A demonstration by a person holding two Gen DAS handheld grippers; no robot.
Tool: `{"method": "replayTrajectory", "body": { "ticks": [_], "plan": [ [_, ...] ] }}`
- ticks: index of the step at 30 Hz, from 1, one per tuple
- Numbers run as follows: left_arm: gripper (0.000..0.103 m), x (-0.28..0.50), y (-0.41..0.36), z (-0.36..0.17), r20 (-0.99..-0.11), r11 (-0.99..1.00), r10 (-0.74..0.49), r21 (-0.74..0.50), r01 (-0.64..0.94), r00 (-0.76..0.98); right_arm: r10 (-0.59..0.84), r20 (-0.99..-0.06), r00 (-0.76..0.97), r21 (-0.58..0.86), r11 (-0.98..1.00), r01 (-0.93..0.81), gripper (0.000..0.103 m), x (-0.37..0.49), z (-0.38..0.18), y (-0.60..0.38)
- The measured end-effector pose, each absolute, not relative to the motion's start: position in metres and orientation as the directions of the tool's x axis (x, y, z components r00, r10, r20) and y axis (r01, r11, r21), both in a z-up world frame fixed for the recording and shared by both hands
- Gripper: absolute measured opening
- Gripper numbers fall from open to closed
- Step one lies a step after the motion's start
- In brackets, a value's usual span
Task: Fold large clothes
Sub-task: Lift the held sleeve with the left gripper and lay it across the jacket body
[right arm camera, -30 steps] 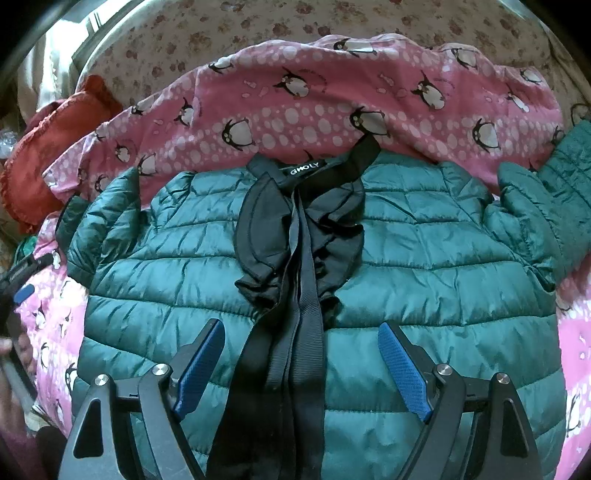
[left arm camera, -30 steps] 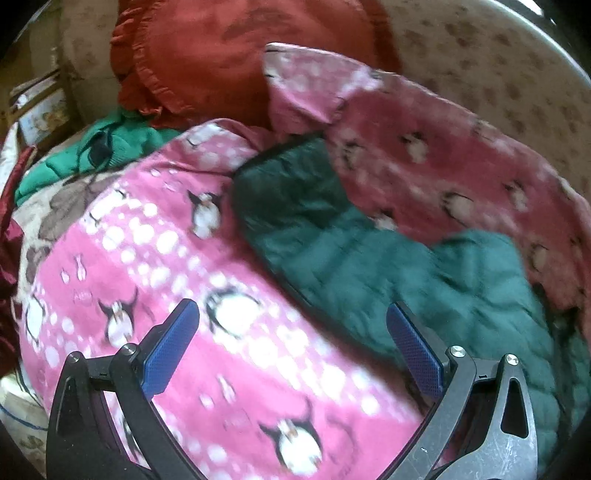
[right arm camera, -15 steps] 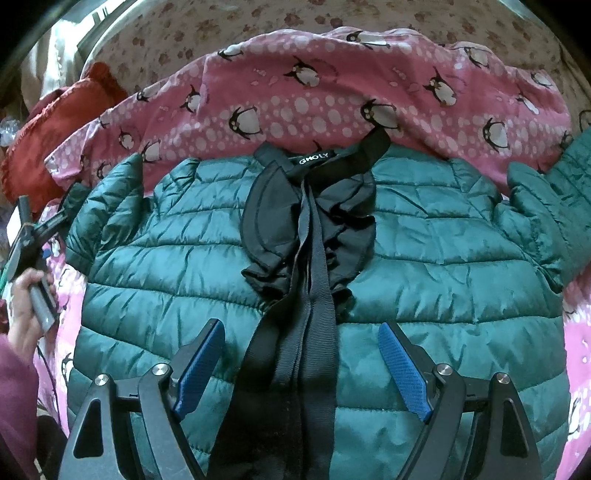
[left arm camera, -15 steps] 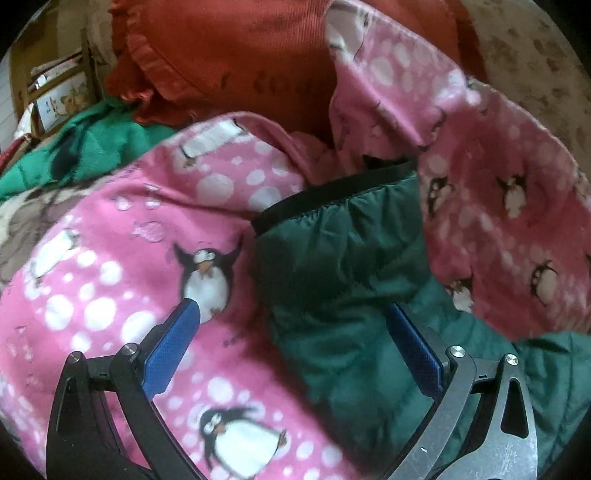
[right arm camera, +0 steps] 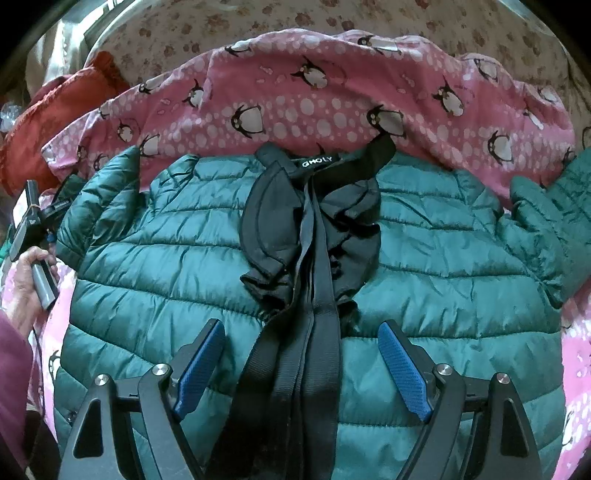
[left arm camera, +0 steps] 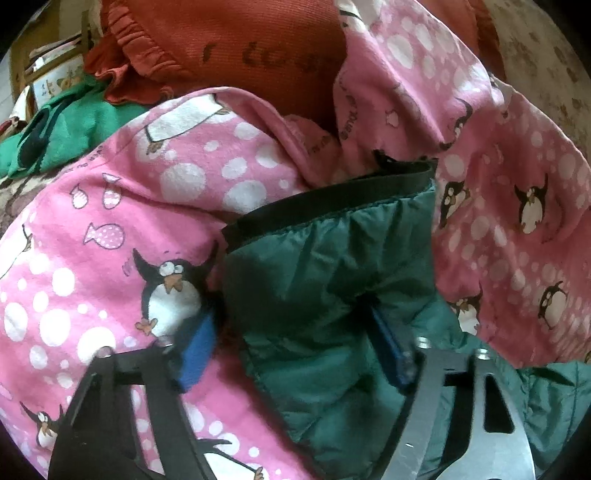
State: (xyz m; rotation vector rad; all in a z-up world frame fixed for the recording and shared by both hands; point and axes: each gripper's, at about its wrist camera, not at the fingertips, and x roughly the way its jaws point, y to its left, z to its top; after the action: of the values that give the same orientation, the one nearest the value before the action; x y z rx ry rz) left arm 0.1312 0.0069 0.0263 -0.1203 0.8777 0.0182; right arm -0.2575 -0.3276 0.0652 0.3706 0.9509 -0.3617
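Note:
A dark green quilted puffer jacket (right arm camera: pixel 155 280) lies front up on a pink penguin blanket (right arm camera: pixel 332 99), its black zipper band and collar (right arm camera: pixel 314 229) down the middle. My right gripper (right arm camera: pixel 301 354) is open just above the jacket's lower front, astride the zipper band. In the left wrist view the jacket's left sleeve (left arm camera: pixel 325 280) with its black cuff (left arm camera: pixel 332 199) lies between the blue pads of my left gripper (left arm camera: pixel 291 350). The jaws are still apart and press into the sleeve fabric. The left gripper also shows in the right wrist view (right arm camera: pixel 40 221), at the sleeve end.
A rust-red ruffled cushion (left arm camera: pixel 240 48) lies beyond the blanket at the back left. A bright green garment (left arm camera: pixel 70 129) lies to the left. A floral beige bedcover (right arm camera: pixel 369 22) lies behind the blanket. The right sleeve (right arm camera: pixel 546 221) is bent at the right edge.
My left gripper has moved forward onto the sleeve cuff and its jaws have narrowed around the sleeve. My right gripper has held its place over the zipper.

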Motion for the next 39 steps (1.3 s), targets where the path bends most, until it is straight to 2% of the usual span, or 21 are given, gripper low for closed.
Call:
{"method": "replayTrajectory", "body": {
  "ticks": [1, 2, 4, 7, 20, 26, 29, 39],
  "plan": [
    [0.052, 0.132, 0.006, 0.027, -0.769, 0.993, -0.04, -0.1, -0.057, 0.637, -0.138, -0.836, 0.532, 0.143, 0.88, 0.454, 0.084, -0.258, 0.066, -0.327],
    [0.047, 0.135, 0.007, 0.025, -0.774, 0.994, -0.047, -0.1, -0.049, 0.632, -0.141, -0.835, 0.532, 0.14, 0.88, 0.453, 0.083, -0.258, 0.066, -0.327],
    [0.026, 0.137, 0.009, 0.026, -0.777, 0.994, -0.054, -0.102, -0.041, 0.628, -0.142, -0.835, 0.531, 0.14, 0.879, 0.456, 0.083, -0.258, 0.066, -0.328],
    [0.015, 0.129, 0.023, 0.033, -0.771, 0.986, -0.104, -0.162, -0.036, 0.628, -0.14, -0.835, 0.532, 0.15, 0.873, 0.464, 0.083, -0.261, 0.067, -0.33],
    [0.013, 0.04, 0.046, 0.1, -0.713, 0.941, -0.327, -0.304, 0.147, 0.62, -0.137, -0.819, 0.557, 0.186, 0.855, 0.484, 0.083, -0.285, 0.08, -0.326],
    [0.013, -0.023, 0.014, 0.132, -0.693, 0.906, -0.424, -0.33, 0.266, 0.583, -0.137, -0.811, 0.569, 0.192, 0.857, 0.479, 0.083, -0.3, 0.086, -0.318],
    [0.013, -0.04, -0.032, 0.133, -0.683, 0.884, -0.465, -0.331, 0.329, 0.564, -0.145, -0.807, 0.572, 0.194, 0.85, 0.49, 0.083, -0.307, 0.089, -0.32],
    [0.013, -0.115, -0.115, 0.146, -0.677, 0.794, -0.58, -0.343, 0.503, 0.453, -0.168, -0.788, 0.592, 0.225, 0.817, 0.531, 0.083, -0.335, 0.096, -0.335]
  ]
}}
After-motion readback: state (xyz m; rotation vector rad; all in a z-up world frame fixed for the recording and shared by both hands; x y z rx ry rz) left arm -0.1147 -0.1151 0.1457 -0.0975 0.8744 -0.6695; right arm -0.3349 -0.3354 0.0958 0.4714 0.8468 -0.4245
